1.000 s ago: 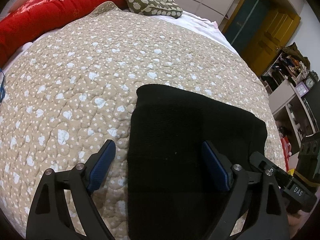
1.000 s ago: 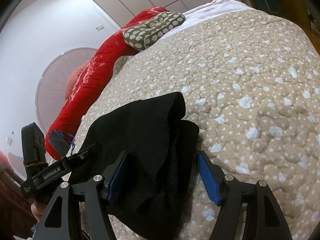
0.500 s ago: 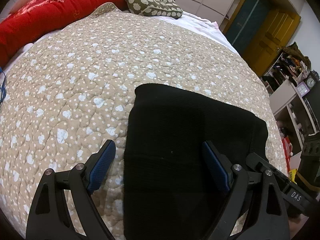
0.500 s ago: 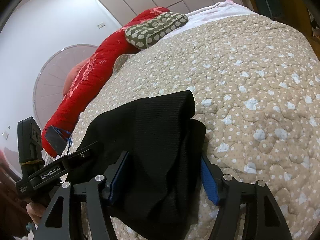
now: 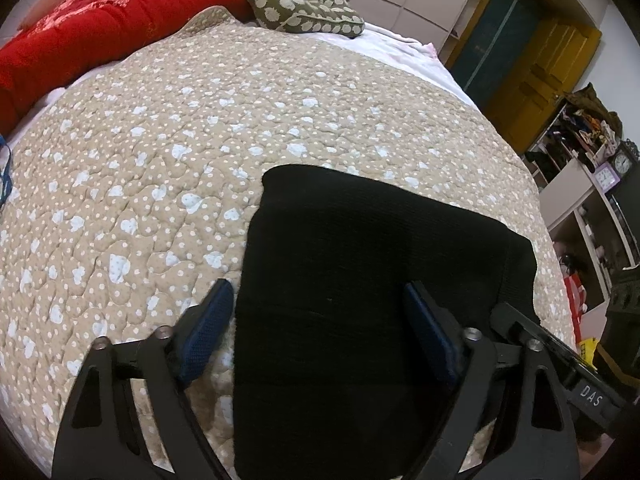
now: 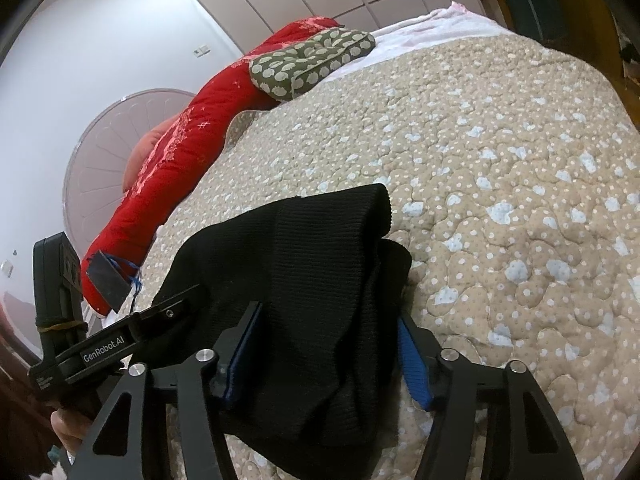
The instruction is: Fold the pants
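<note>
Black knit pants [image 5: 360, 240] lie folded into a rectangle on the beige dotted quilt [image 5: 160, 140]. My left gripper [image 5: 318, 326] straddles their near left part. Its jaws are closing: one pad rests on the quilt just left of the cloth's edge, the other over the cloth. In the right wrist view the pants [image 6: 312, 248] bunch up in a thick fold between the fingers of my right gripper [image 6: 328, 354]. Those jaws are closing too, and the cloth fills nearly the whole gap. I see no firm pinch on either side.
A red duvet [image 5: 100, 28] and an olive patterned pillow [image 5: 300, 12] lie at the head of the bed. Shelves with clutter [image 5: 580, 152] and a yellow door [image 5: 548, 80] stand to the right. The quilt stretches wide to the left and beyond the pants.
Both pairs of jaws have narrowed a little. In the right wrist view the black fold now fills the gap between the pads. The pants' near left edge has shifted slightly left.
</note>
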Available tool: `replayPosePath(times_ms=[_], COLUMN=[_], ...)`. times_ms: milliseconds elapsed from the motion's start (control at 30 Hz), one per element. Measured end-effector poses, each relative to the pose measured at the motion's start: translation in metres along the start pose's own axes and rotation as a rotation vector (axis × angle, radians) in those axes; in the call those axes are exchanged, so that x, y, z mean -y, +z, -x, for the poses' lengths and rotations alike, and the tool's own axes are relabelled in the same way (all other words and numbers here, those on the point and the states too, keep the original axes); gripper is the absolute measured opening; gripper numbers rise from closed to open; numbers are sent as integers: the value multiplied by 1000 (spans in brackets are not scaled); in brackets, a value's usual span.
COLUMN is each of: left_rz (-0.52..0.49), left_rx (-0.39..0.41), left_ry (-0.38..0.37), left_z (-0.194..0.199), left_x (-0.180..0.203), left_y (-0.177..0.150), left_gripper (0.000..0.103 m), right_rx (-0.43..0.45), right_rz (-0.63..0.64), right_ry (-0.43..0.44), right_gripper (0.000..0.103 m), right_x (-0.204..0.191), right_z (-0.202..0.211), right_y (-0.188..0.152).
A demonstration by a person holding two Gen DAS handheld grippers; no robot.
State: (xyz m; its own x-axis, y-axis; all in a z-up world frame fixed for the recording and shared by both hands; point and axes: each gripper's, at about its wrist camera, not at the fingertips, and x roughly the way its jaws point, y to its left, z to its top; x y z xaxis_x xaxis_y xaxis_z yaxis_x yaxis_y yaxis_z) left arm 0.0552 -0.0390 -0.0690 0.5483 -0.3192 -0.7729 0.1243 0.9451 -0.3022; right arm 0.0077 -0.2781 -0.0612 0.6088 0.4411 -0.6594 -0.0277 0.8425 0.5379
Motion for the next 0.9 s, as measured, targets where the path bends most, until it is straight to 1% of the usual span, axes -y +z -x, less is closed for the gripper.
replayPosePath(times_ms=[33,67,100,167,233,300,433,567,633,733,800,833,900], left_rz=[-12,-20,-26,-29,-24,-24,-58,-46,-44,-47,-65,-78,-94], left_rx=[5,13,18,20,22,41,86,73,56,2,19,21,17], left_ry=[-3,8,13,13,-7,-16,12,26,39,79,64,68,89], left_z=[1,3,5,9,13,16,13,-9,-22,-48,-50,-49,-43], left_x=[4,6,8,9,10,11,21,19,18,12,11,11,10], left_y=[0,0,0,3,12,25,51,77,82,82,79,78,80], left_gripper=[73,69,65,60,58,57,57,57,57,57,61,63,64], right_rx=[7,14,21,33,52,72,119,135,126,77,15,10,9], right_rz=[8,23,41,73,79,95,107,99,95,79,59,40,-22], right_ry=[-6,-13,-23,-31,-15,-11,-15,-27,-34,-50,-70,-66,-31], right_gripper=[51,47,45,37,36,36,36,36,36,36,40,42,42], right_x=[-2,-5,-8,-14,-17,-21,-25,-22,-18,-5,9,15,26], right_z=[2,4,7,14,22,28,27,12,-1,-25,-42,-43,-32], right_y=[0,0,0,3,10,19,45,72,82,87,84,82,84])
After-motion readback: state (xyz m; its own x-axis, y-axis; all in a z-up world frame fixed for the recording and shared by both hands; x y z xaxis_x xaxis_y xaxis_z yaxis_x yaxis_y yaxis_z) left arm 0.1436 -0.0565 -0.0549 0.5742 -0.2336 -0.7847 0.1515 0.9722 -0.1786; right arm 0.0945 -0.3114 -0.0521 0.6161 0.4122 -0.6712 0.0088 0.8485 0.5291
